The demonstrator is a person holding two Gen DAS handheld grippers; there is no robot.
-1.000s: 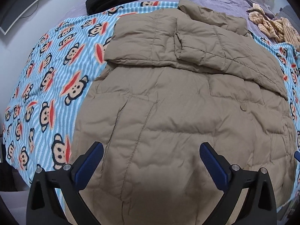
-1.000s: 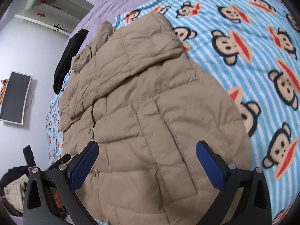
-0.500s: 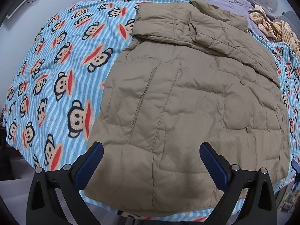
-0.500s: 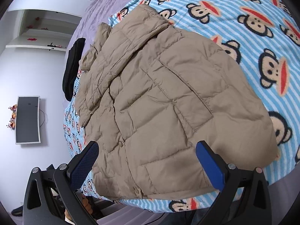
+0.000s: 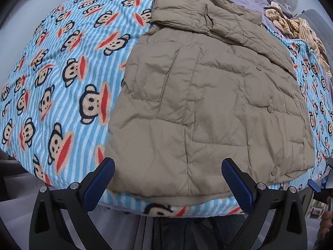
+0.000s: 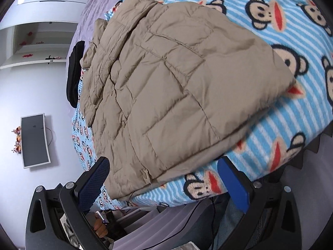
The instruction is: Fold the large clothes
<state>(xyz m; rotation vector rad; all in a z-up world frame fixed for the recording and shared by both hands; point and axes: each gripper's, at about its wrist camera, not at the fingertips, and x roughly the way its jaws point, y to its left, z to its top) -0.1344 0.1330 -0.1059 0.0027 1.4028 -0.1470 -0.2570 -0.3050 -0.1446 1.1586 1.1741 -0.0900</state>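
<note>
A tan quilted puffer jacket (image 5: 208,104) lies folded flat on the monkey-print blanket (image 5: 62,83), hem toward six o'clock. No readable writing shows. Left gripper (image 5: 169,184) and right gripper (image 6: 164,184) hang spread wide, empty.

Soft even indoor light, faint shadows, sharp centre, strong fisheye bending, dark vignetted corners

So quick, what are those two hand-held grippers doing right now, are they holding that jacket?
Left hand-held gripper: open, holding nothing, near the tan jacket hem.
Right hand-held gripper: open, holding nothing.
</note>
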